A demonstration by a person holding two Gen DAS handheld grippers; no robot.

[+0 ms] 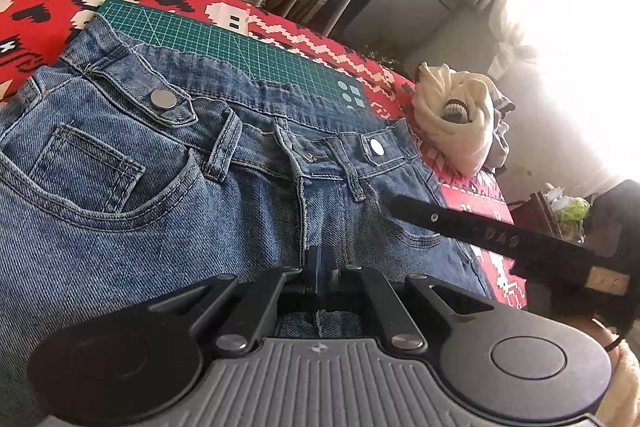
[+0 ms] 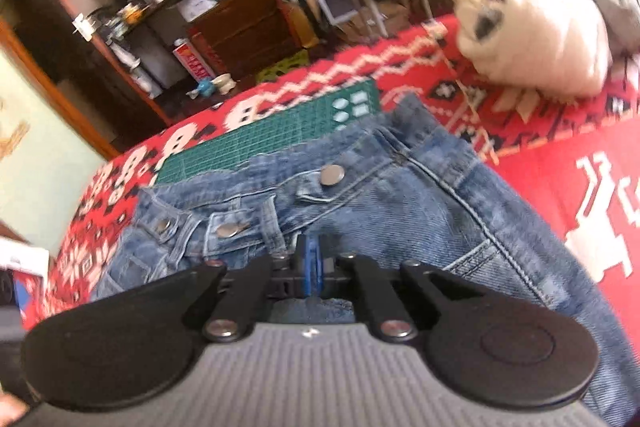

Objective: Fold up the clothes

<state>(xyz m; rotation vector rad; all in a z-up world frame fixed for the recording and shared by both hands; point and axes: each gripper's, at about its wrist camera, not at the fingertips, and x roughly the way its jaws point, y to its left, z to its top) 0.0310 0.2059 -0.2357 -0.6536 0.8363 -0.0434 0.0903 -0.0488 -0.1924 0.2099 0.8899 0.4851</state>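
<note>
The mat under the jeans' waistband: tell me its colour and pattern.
The mat is dark green with a fine pale grid, seen best in the left wrist view.

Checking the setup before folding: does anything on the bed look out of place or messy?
The jeans lie flat, waistband overlapping a green cutting mat, an odd thing under laundry. A cream garment sits bunched in a heap beyond them, unfolded.
</note>
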